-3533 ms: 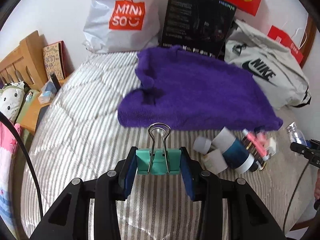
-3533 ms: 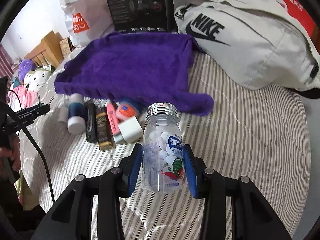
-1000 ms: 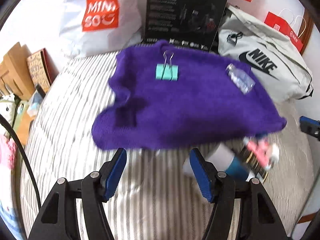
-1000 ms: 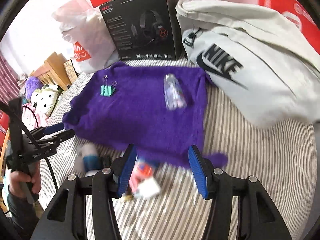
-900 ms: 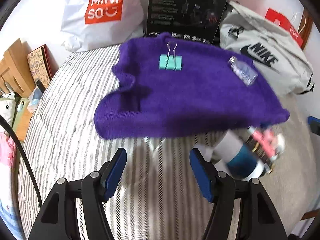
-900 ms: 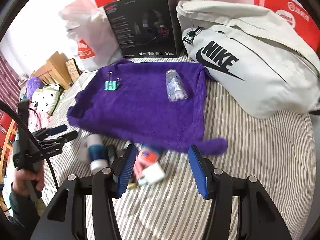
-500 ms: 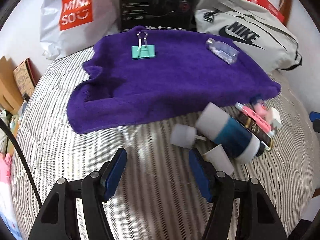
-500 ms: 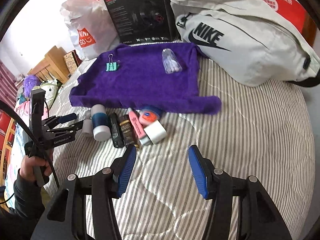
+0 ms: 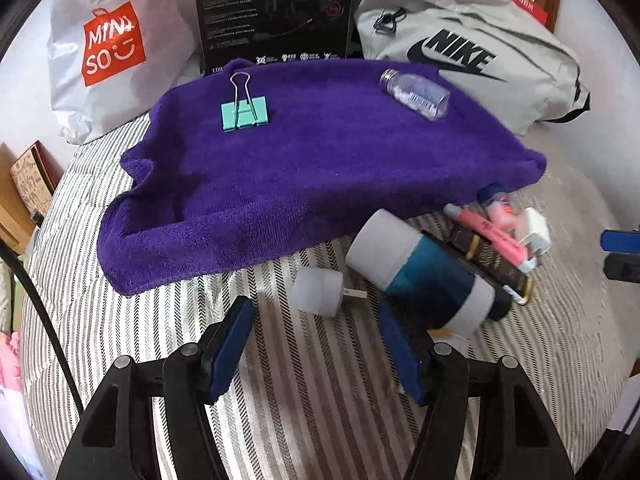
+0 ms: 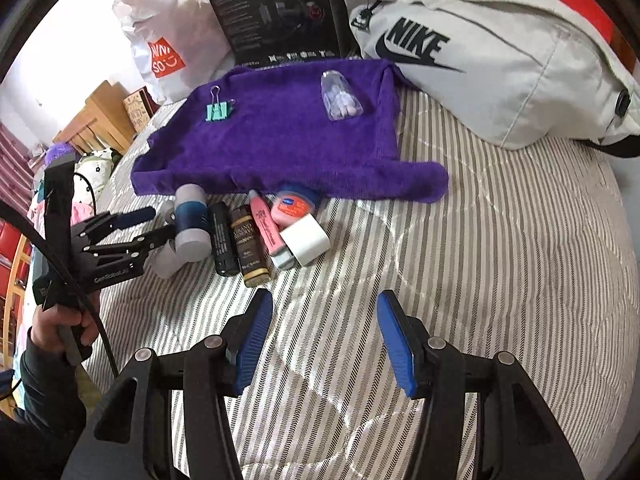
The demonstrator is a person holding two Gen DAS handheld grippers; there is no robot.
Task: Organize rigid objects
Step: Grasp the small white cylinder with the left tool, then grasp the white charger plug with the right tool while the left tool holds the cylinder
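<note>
A purple towel lies on the striped bed. On it rest a teal binder clip at the left and a clear candy bottle on its side at the right. In front of the towel lies a row of small items: a blue-and-white bottle, a small white cap, dark tubes, a pink tube, a round pink tin and a white block. My left gripper is open and empty, just short of the white cap. My right gripper is open and empty over bare bedding.
A Miniso bag, a black headset box and a grey Nike bag stand behind the towel. A wooden bedside shelf is at the far left. The left gripper also shows in the right wrist view.
Both grippers let go of the binder clip and the candy bottle, which now lie on the towel. Both have pulled back; the left has moved toward the row of items.
</note>
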